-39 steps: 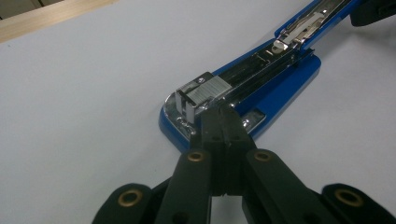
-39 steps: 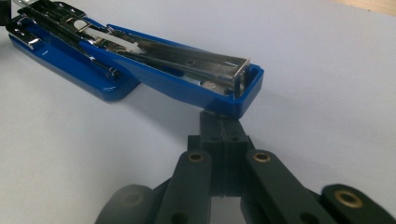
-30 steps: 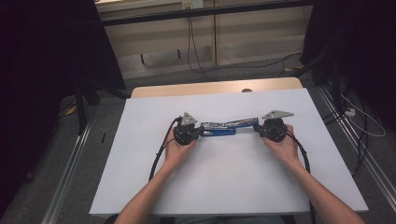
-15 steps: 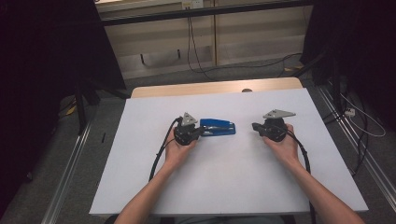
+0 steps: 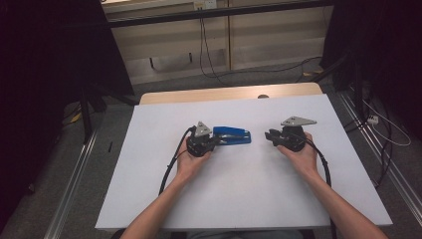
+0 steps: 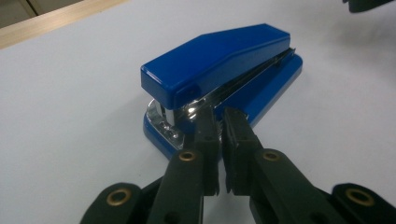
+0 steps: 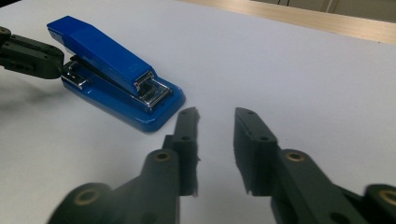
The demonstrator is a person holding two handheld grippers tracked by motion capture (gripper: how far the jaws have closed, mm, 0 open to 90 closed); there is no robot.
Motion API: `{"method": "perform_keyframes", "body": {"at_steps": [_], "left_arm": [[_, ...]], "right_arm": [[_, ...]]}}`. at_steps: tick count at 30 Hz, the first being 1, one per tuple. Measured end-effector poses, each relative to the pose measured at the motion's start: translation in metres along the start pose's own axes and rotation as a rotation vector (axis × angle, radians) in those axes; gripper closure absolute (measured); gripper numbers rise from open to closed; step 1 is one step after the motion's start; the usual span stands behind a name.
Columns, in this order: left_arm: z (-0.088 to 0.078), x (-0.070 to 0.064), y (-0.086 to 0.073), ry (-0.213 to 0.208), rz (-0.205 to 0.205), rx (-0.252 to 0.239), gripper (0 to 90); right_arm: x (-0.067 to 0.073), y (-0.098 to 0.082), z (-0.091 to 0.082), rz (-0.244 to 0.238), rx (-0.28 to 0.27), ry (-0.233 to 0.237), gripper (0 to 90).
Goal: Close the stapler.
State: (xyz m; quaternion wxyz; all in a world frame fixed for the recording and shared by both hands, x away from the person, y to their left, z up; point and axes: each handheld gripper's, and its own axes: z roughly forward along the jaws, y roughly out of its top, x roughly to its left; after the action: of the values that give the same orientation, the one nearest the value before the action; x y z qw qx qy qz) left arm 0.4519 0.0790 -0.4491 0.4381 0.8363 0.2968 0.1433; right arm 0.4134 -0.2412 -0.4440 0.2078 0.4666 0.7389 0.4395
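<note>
Your blue plastic stapler with a chrome metal mechanism (image 5: 232, 135) lies flat on the white-covered bench (image 5: 249, 199), a little toward 11 o'clock from the bench's middle, its long axis running from 9 o'clock to 3 o'clock in the high view.

Your left gripper (image 5: 211, 144) sits at the stapler's 9 o'clock end. In the left gripper view its black fingers (image 6: 205, 135) stand almost together, with only a thin slit between them, and their tips (image 6: 219, 122) rest against the chrome hinge end of the stapler (image 6: 224, 70), just above the blue base. They have just parted a touch. No part of the stapler sits between them; the tips butt against it rather than clamp it.

Your right gripper (image 5: 269, 136) is at 3 o'clock from the stapler, apart from it, with bare bench between. In the right gripper view its fingers (image 7: 187, 135) stand apart with a clear gap (image 7: 215, 140), having just been opening, and nothing lies between them. The stapler (image 7: 112, 70) shows there toward 10 o'clock of those fingers, its chrome front end turned toward them, with the left gripper's black fingers (image 7: 32, 56) at its far end.
</note>
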Motion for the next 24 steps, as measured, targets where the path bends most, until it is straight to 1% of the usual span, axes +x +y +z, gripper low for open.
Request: {"method": "perform_keyframes", "body": {"at_steps": [1, 2, 4, 5, 6, 8, 9, 10, 11, 12, 13, 14, 15, 17, 19, 20, 21, 22, 23, 24], "left_arm": [[-0.001, 0.0, 0.0, -0.004, -0.001, 0.0, 84.4], [-0.003, 0.0, 0.0, -0.006, -0.019, -0.003, 83.3], [-0.008, -0.001, 0.0, -0.022, -0.042, -0.014, 78.6], [-0.01, -0.001, 0.0, -0.02, -0.032, -0.001, 77.2], [-0.012, -0.002, -0.001, -0.011, -0.026, -0.01, 75.6], [-0.017, 0.0, -0.002, 0.0, -0.035, -0.025, 69.4], [-0.019, 0.001, -0.002, 0.009, -0.035, -0.028, 64.3], [-0.021, 0.003, -0.002, 0.019, -0.044, -0.033, 60.1], [-0.022, 0.004, -0.002, 0.024, -0.055, -0.042, 55.7], [-0.023, 0.006, -0.002, 0.041, -0.06, -0.04, 48.9], [-0.023, 0.006, -0.002, 0.052, -0.061, -0.036, 40.3], [-0.022, 0.007, -0.002, 0.057, -0.054, -0.034, 33.9], [-0.021, 0.008, -0.002, 0.073, -0.051, -0.04, 25.4], [-0.021, 0.009, -0.003, 0.082, -0.052, -0.034, 14.6], [-0.021, 0.01, -0.003, 0.074, -0.072, -0.039, 8.5], [-0.021, 0.009, -0.003, 0.058, -0.09, -0.047, 5.5], [-0.021, 0.009, -0.004, 0.052, -0.09, -0.046, 3.5], [-0.021, 0.009, -0.004, 0.054, -0.076, -0.046, 3.7], [-0.021, 0.007, -0.004, 0.063, -0.071, -0.044, 3.8], [-0.023, 0.007, -0.004, 0.065, -0.064, -0.037, 3.8]], "right_arm": [[0.0, 0.0, -0.001, 0.006, 0.001, 0.001, 67.1], [-0.001, 0.0, -0.001, 0.01, 0.0, 0.001, 63.8], [-0.002, 0.0, -0.002, 0.029, -0.001, 0.006, 55.5], [-0.002, 0.0, -0.002, 0.03, -0.003, 0.006, 52.7], [-0.002, 0.0, -0.002, 0.034, -0.005, 0.007, 50.1], [-0.002, 0.0, -0.002, 0.049, -0.017, 0.002, 41.5], [-0.002, 0.0, -0.002, 0.057, -0.024, 0.002, 38.3], [-0.002, 0.001, -0.001, 0.061, -0.024, 0.009, 37.5], [-0.002, 0.001, -0.001, 0.056, -0.026, 0.003, 33.3], [-0.001, 0.001, -0.001, 0.055, -0.029, -0.006, 27.7], [-0.001, 0.001, -0.001, 0.059, -0.031, -0.007, 24.8], [-0.001, 0.001, -0.002, 0.057, -0.034, -0.007, 23.1], [-0.001, 0.001, -0.002, 0.057, -0.037, -0.013, 20.1], [-0.002, 0.001, -0.002, 0.058, -0.046, -0.024, 12.9], [-0.001, 0.001, -0.003, 0.062, -0.049, -0.033, 6.9], [-0.001, 0.002, -0.004, 0.064, -0.051, -0.031, 4.2], [0.001, 0.002, -0.005, 0.06, -0.051, -0.03, 1.8], [0.003, 0.002, -0.005, 0.053, -0.045, -0.036, 1.9], [0.005, 0.002, -0.006, 0.042, -0.044, -0.048, 4.0], [0.007, 0.002, -0.007, 0.028, -0.057, -0.062, 5.4]]}}
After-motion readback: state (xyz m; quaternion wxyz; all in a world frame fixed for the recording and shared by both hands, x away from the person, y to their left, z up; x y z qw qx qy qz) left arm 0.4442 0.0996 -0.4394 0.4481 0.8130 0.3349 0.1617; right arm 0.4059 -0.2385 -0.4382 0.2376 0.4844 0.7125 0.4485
